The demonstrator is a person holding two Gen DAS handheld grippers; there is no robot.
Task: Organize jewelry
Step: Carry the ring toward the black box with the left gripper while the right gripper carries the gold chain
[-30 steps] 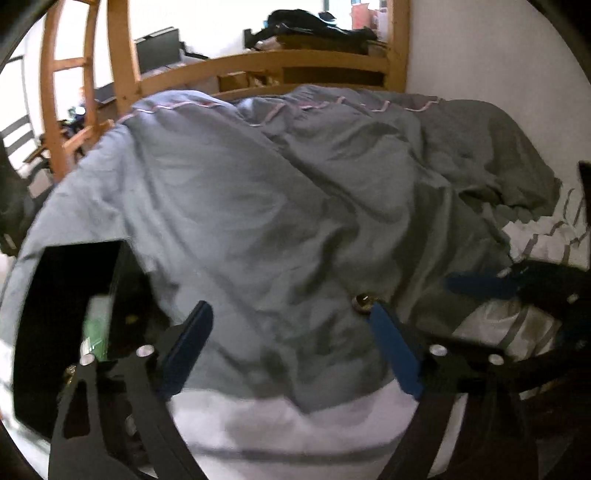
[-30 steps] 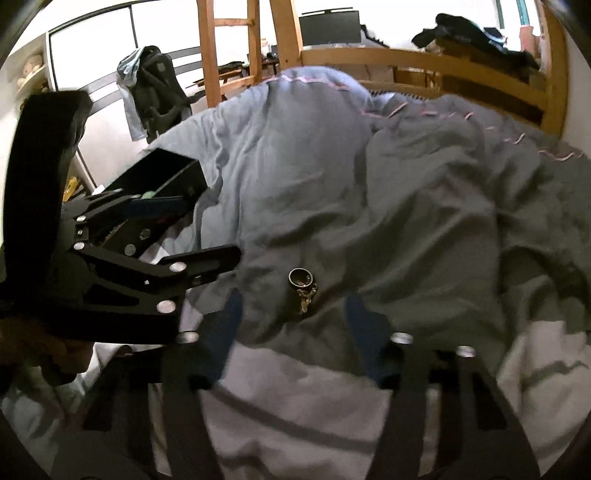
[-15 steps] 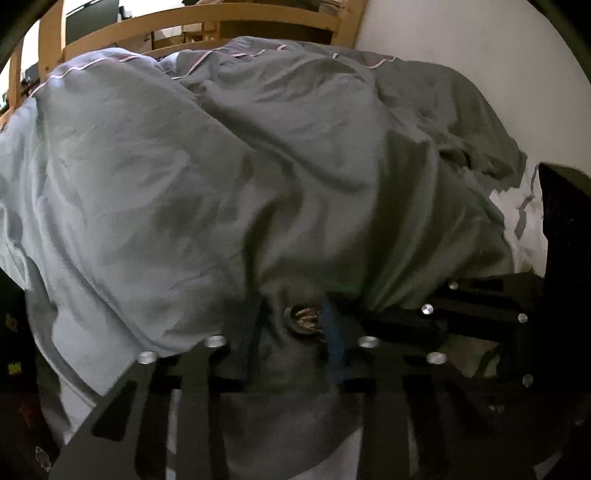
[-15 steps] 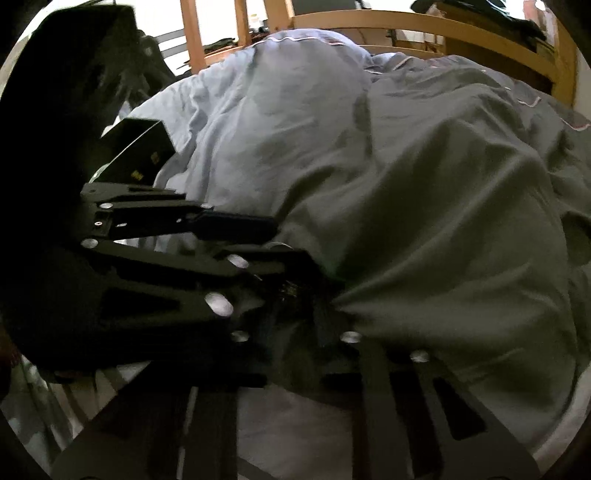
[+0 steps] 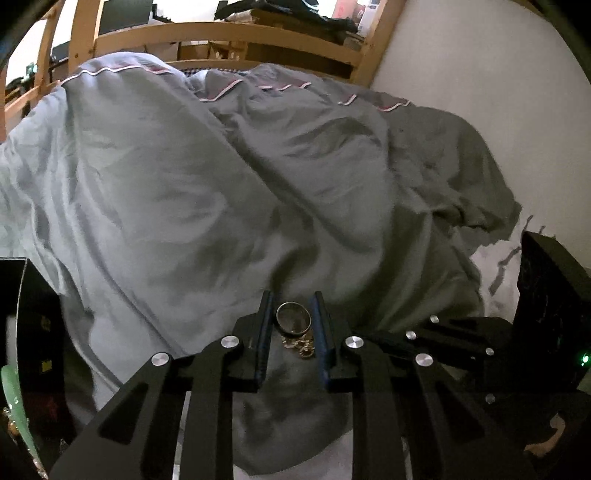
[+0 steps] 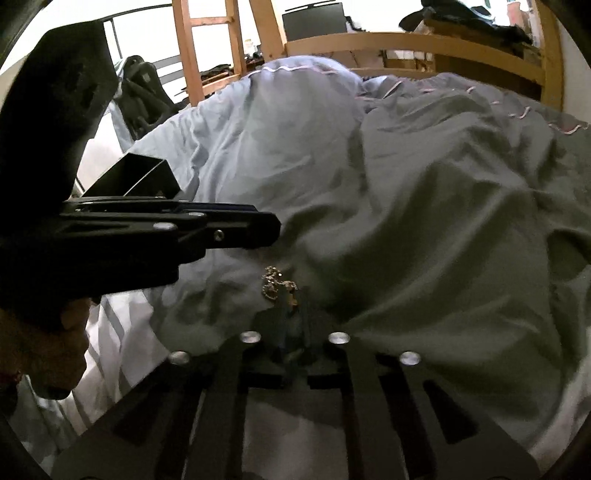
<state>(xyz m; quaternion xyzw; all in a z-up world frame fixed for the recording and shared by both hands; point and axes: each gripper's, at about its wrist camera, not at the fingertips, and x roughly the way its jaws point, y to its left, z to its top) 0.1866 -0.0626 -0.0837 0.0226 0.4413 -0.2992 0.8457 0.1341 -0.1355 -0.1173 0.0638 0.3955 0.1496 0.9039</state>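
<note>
Rumpled grey duvet (image 5: 207,206) covers most of the bed, with a wooden bed frame (image 5: 229,33) at the far end and a white wall on the right. At the near edge of the duvet, the left gripper (image 5: 291,314) has its blue-lined fingers narrowed around a silver ring (image 5: 293,318), which sits between the pads with its rim against them; a small tangle of gold chain (image 5: 301,347) lies just behind the ring, also between the fingers. In the right wrist view the right gripper (image 6: 293,299) has its jaws opening from a narrow gap, with the near end of the chain lying in that gap; whether the pads press on it I cannot tell. The rest of the chain spreads on the duvet just beyond the fingertips. A black open box (image 6: 136,177) rests at the far left on the bedding.
</note>
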